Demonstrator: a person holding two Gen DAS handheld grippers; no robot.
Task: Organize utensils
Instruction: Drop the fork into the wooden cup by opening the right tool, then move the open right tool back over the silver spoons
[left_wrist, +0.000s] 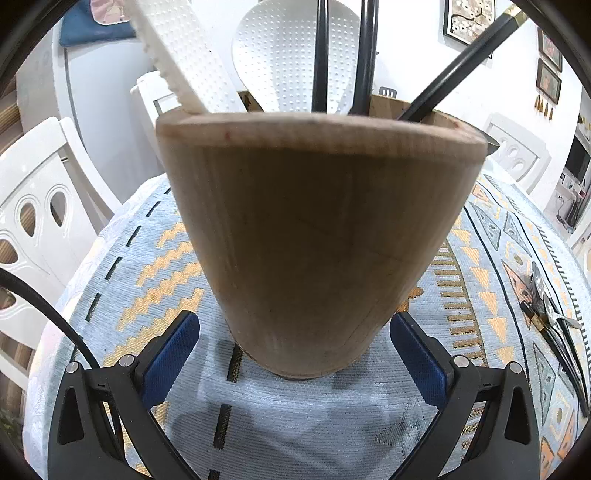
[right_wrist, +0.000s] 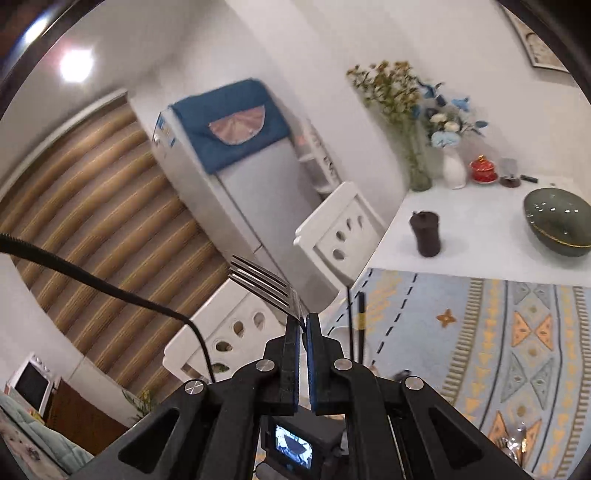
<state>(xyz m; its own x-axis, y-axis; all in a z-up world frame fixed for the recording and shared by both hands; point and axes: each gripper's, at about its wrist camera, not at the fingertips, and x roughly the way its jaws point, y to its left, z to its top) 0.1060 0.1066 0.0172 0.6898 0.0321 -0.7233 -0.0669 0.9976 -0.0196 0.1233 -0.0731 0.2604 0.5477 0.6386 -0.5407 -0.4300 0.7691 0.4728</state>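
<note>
Wooden tapered utensil holder stands on the patterned worktop between the spread pads of the left claw, not pressed. Right claw grips a steel 4-tined fork, raised above the worktop's left edge.

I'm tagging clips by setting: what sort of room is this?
Most likely a home dining area: a table with a patterned cloth, white chairs and a fridge against the wall.

I can't see the fork handle behind my right gripper, and the holder hides its utensils' lower ends.
</note>
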